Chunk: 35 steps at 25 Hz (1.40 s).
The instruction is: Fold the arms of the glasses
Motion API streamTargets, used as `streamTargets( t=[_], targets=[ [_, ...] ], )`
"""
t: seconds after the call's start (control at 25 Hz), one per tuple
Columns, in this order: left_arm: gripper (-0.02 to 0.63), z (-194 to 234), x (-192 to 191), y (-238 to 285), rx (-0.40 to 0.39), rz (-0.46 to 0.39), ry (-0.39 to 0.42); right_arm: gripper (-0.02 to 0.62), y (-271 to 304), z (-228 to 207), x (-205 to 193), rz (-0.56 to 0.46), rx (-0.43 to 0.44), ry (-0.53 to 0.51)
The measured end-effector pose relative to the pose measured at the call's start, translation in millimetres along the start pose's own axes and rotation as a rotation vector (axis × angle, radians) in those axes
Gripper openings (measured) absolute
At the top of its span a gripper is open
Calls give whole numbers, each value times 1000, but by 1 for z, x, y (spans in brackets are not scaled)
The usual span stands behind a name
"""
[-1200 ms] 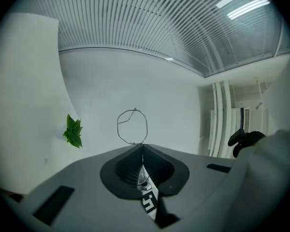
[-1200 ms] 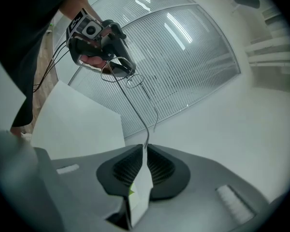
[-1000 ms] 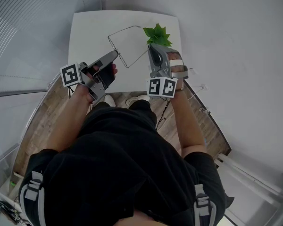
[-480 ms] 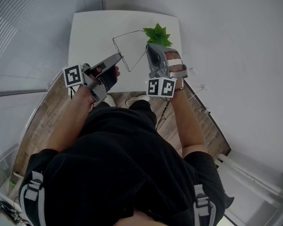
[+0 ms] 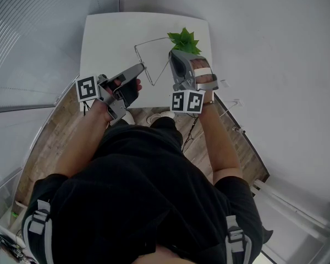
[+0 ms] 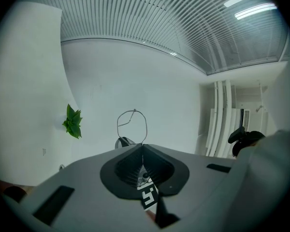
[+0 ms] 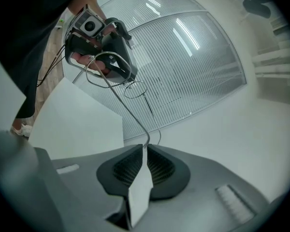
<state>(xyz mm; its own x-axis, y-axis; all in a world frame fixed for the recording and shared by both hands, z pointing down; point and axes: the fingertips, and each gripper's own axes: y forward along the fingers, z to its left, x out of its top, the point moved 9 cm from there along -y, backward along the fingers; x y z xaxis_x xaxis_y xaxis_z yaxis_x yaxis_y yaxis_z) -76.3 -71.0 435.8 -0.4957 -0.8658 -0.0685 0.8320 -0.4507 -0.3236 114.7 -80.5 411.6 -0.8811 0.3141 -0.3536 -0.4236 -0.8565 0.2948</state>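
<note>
The glasses, a thin wire pair, hang in the air above the white table, touching nothing but the two tools, with the green plant just beyond them. In the head view their wires draw a narrow triangle: the frame front slants from the far left corner down to the near corner, one arm runs from that near corner up and right, and the other arm reaches from the far corner toward the plant. The held arm's long axis therefore spans the gap between the two tools, hinge end by the left one, free end at the right one. The left hand-held gripper is clenched on the frame front; in its own view the jaws meet on the wire and a round lens rim stands up just past them. The right hand-held gripper is pinched almost fully together on the free end of that arm, the wire entering right at its jaw tips. Being at the tip, the right one is likely the mover: folding would seem to call for swinging that end in toward the frame front while the left one holds the front steady.
</note>
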Motion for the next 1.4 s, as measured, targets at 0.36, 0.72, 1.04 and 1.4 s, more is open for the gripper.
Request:
streamTargets(
  t=[0.36,0.72,1.04,1.4],
  targets=[
    [11,4,-5,6,-3,20,-7,40,2,1,2,-14,0,-16],
    [11,7,-8,12,-3,37,-13,40,7,-1,5,-30,4,-27],
    [11,7,-9,14,-12,56,-25,40,11,0,15,-49,12,-40],
    [11,6,-11,16,-17,75,-36,41,14,0,24,-73,26,-53]
  ],
)
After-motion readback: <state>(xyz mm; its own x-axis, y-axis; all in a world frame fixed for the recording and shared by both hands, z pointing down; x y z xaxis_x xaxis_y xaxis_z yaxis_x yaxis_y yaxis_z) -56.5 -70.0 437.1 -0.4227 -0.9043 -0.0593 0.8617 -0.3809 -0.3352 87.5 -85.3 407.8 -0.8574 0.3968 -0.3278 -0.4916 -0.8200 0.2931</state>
